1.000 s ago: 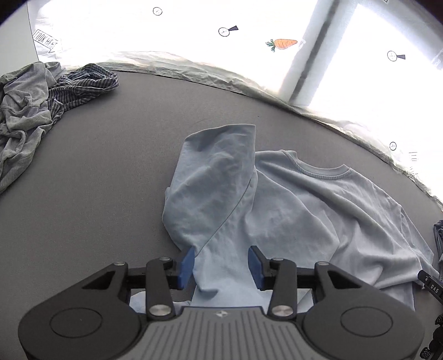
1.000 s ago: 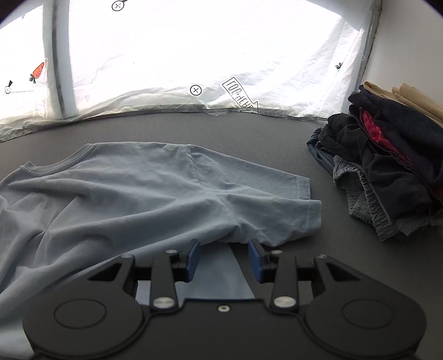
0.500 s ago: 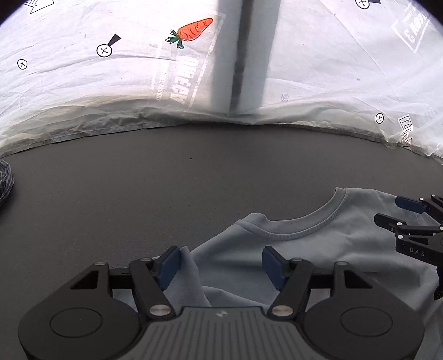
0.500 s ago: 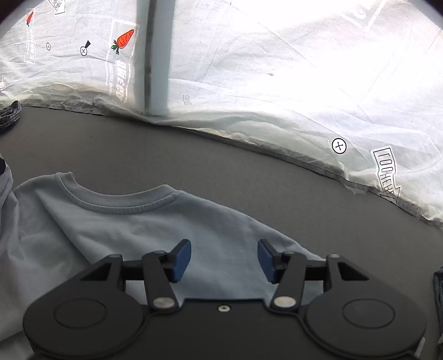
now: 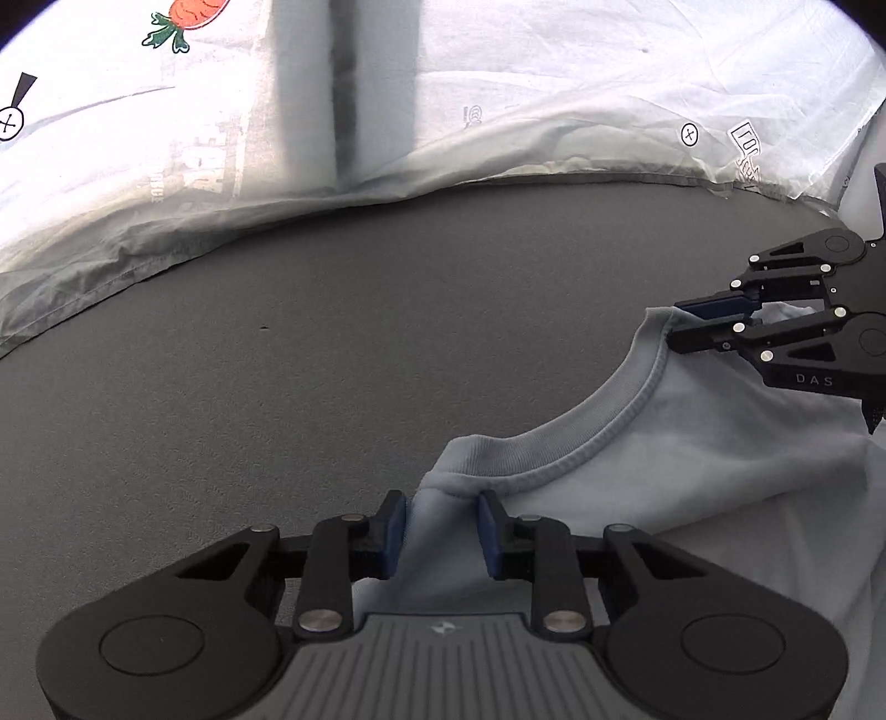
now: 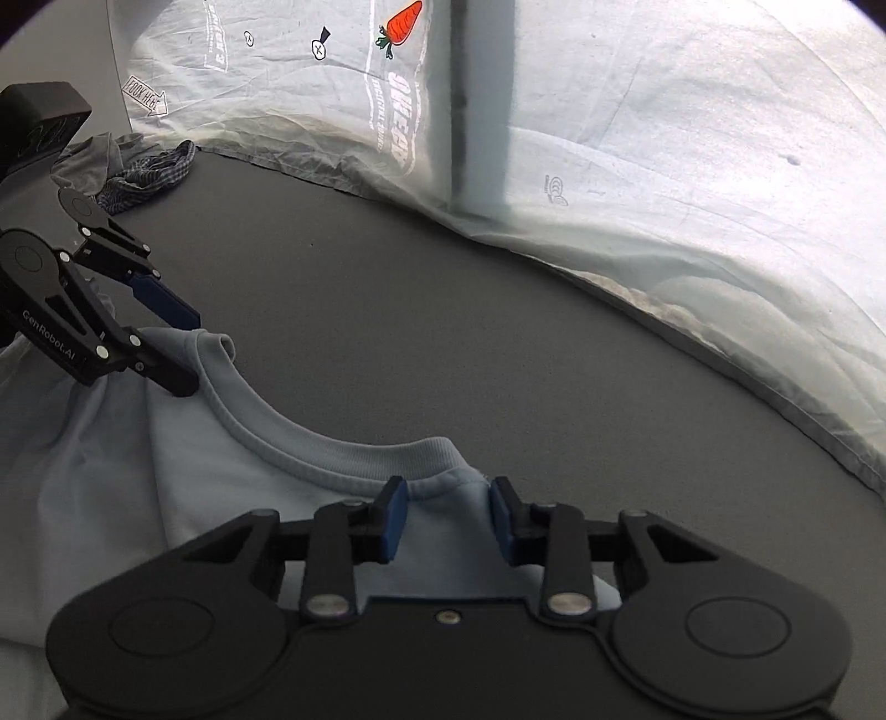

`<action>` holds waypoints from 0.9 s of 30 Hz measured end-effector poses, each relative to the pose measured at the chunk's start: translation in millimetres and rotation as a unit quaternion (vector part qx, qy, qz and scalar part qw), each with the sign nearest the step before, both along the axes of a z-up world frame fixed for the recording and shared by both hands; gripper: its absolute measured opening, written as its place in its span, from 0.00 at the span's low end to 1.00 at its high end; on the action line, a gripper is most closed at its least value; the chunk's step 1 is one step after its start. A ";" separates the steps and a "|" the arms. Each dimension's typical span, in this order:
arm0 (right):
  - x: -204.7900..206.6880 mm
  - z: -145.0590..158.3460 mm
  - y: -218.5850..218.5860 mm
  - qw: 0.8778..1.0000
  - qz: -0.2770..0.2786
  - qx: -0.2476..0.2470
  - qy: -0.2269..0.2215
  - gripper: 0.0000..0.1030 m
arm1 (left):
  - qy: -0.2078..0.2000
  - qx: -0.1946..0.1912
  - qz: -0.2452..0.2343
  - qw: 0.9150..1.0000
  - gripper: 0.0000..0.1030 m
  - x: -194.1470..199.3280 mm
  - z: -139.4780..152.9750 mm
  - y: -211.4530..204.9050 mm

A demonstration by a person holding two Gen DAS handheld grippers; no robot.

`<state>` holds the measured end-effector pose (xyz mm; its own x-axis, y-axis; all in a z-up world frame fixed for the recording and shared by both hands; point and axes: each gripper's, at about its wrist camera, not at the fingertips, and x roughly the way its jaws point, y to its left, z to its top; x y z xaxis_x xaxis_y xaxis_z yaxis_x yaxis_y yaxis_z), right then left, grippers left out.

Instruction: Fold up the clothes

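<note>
A light blue T-shirt (image 5: 692,459) lies on the dark grey table, its ribbed collar (image 5: 603,426) facing the far side. My left gripper (image 5: 443,531) is open, its blue pads either side of the shoulder fabric at the collar's left end. My right gripper (image 6: 448,518) is open, straddling the fabric at the collar's right end (image 6: 437,482). Each gripper shows in the other's view: the right one (image 5: 686,321) at the far right, the left one (image 6: 185,349) at the far left. The shirt (image 6: 166,471) spreads toward me below both.
A white plastic sheet with a carrot print (image 6: 401,25) hangs along the table's far edge (image 5: 332,188). A pile of grey and checked clothes (image 6: 138,171) lies at the far left corner. Bare grey tabletop (image 5: 277,343) stretches beyond the collar.
Both grippers have moved forward over the shirt from its lower part to the collar, one at each end. The left jaws have narrowed around the fabric.
</note>
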<state>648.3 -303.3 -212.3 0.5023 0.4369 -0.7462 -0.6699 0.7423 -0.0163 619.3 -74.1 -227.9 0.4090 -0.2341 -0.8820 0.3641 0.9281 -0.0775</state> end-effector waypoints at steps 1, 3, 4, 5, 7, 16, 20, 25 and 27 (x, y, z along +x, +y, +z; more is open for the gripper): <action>1.7 1.7 1.9 1.000 -0.008 0.000 -0.011 0.12 | -0.011 0.017 0.010 1.000 0.05 0.9 2.4 -1.7; 5.0 5.1 5.7 0.999 -0.025 0.000 -0.032 0.07 | -0.032 0.046 0.014 0.998 0.05 5.9 8.3 -6.5; 6.6 6.8 7.6 0.999 -0.033 0.000 -0.043 0.07 | -0.044 0.059 0.013 0.997 0.04 10.7 11.9 -9.0; 8.3 8.6 9.5 0.998 -0.041 0.000 -0.054 0.06 | -0.056 0.069 0.013 0.996 0.04 19.9 16.5 -10.2; 11.6 12.0 13.3 0.995 -0.058 0.001 -0.076 0.06 | -0.077 0.076 0.021 0.994 0.04 44.7 27.1 -9.6; 88.3 20.4 27.8 0.978 -0.185 -0.007 -0.100 0.12 | -0.089 0.082 0.083 0.989 0.10 152.3 25.8 -13.7; 96.1 8.9 25.7 0.972 -0.223 -0.022 -0.070 0.30 | -0.087 0.087 0.125 0.984 0.29 140.5 22.5 -2.6; 35.5 27.8 -14.0 0.960 -0.268 0.003 -0.082 0.43 | -0.116 0.010 0.184 0.976 0.50 56.0 74.1 41.4; 4.0 30.7 -32.9 0.956 -0.284 0.002 -0.078 0.44 | -0.112 0.003 0.199 0.974 0.54 10.6 88.1 51.4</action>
<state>652.3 -336.2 -181.6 0.7644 0.0631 -0.6417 -0.1487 0.9856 -0.0803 629.9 -22.7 -139.7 0.6482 -0.0128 -0.7613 -0.0171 0.9994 -0.0314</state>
